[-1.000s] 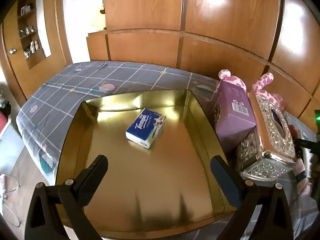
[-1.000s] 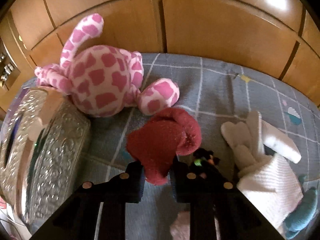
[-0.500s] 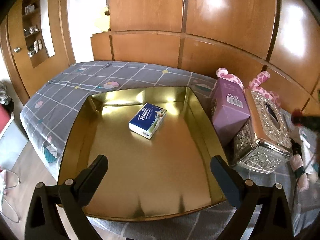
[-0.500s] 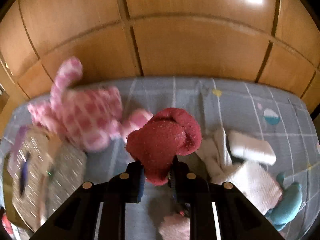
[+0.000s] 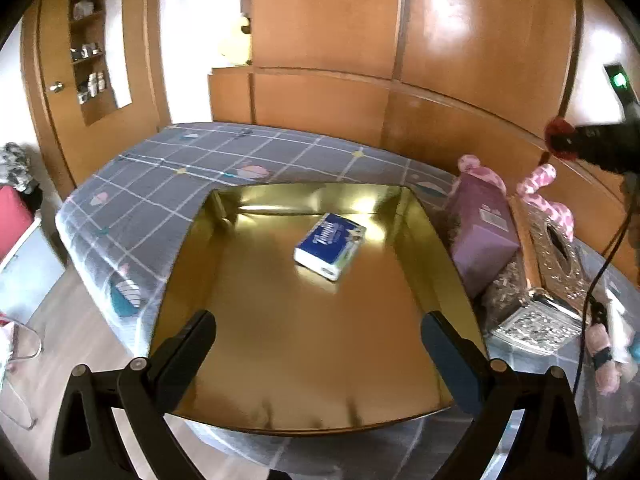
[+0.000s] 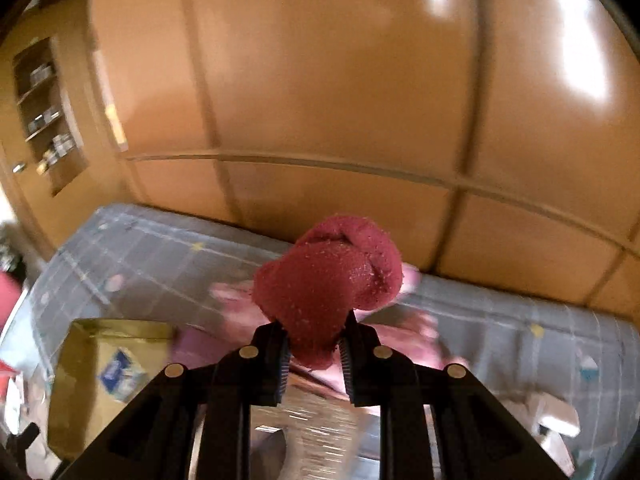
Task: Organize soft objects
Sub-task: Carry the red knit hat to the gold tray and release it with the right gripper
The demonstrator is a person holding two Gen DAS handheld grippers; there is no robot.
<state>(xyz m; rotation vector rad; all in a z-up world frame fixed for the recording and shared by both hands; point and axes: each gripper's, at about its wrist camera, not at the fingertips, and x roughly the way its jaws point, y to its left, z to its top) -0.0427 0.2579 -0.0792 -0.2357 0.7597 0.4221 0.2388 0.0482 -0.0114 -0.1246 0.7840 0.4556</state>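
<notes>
My right gripper [image 6: 314, 350] is shut on a dark red rolled sock [image 6: 330, 276] and holds it high above the bed; the sock also shows in the left wrist view [image 5: 558, 139] at the upper right. My left gripper [image 5: 316, 338] is open and empty over the near edge of a gold tray [image 5: 412, 216]. A blue tissue pack [image 5: 330, 246] lies in the tray. The tray [image 6: 72, 364] and the tissue pack [image 6: 120, 374] show blurred at the lower left of the right wrist view.
Right of the tray stand a purple box [image 5: 482, 228] and a silver tissue box [image 5: 550, 280], with a pink spotted plush [image 5: 548, 196] behind. Pale soft items [image 5: 612, 356] lie at the far right. The bed [image 5: 168, 176] meets a wooden wall [image 5: 400, 80].
My right gripper lifted the red sock off the bed and swung up and left; its view now blurs. My left gripper drew back and up a little from the tray.
</notes>
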